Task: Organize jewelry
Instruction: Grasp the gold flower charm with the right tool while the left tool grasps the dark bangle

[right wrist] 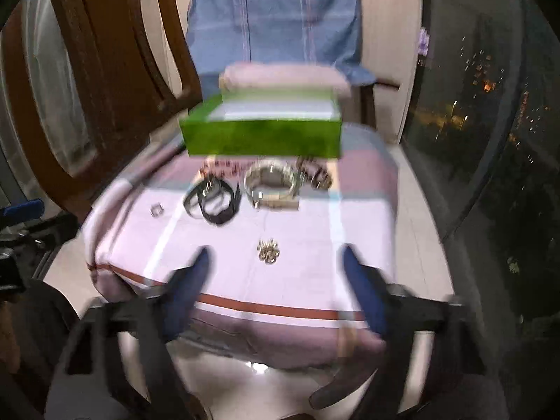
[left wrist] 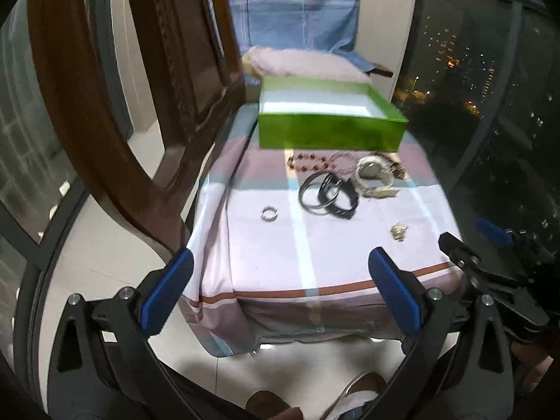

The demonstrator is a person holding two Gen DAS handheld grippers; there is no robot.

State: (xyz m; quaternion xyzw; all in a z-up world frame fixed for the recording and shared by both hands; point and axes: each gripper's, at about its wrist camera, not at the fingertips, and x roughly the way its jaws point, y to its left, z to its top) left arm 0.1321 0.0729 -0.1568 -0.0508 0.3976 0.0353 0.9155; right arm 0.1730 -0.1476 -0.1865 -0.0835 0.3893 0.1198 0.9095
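Green box (left wrist: 329,133): open-topped, at the far end of the cloth-covered surface (left wrist: 336,255). Pale inner floor visible; nothing seen lying in it. The right wrist view shows the same box (right wrist: 262,136), blurred.
Jewelry, general: all pieces lie outside the box, on the cloth, nearer the camera than the box.
Bead strands (left wrist: 311,162): dark red and pinkish, just in front of the box's near wall.
Dark bangles (left wrist: 327,197): several overlapping rings, centre of the cloth.
Pale watch (left wrist: 372,171): just right of the bangles, touching or overlapping them.
Small silver ring (left wrist: 268,214): alone, left of the bangles.
Small gold cluster (right wrist: 268,251): alone, nearest the front edge; type cannot be told.
Left gripper (left wrist: 280,290): blue pads spread wide, nothing between them, above the front edge of the cloth.
Right gripper (right wrist: 274,280): motion-blurred; jaws apart, nothing gripped. The gold cluster lies just ahead of the gap between the fingers.
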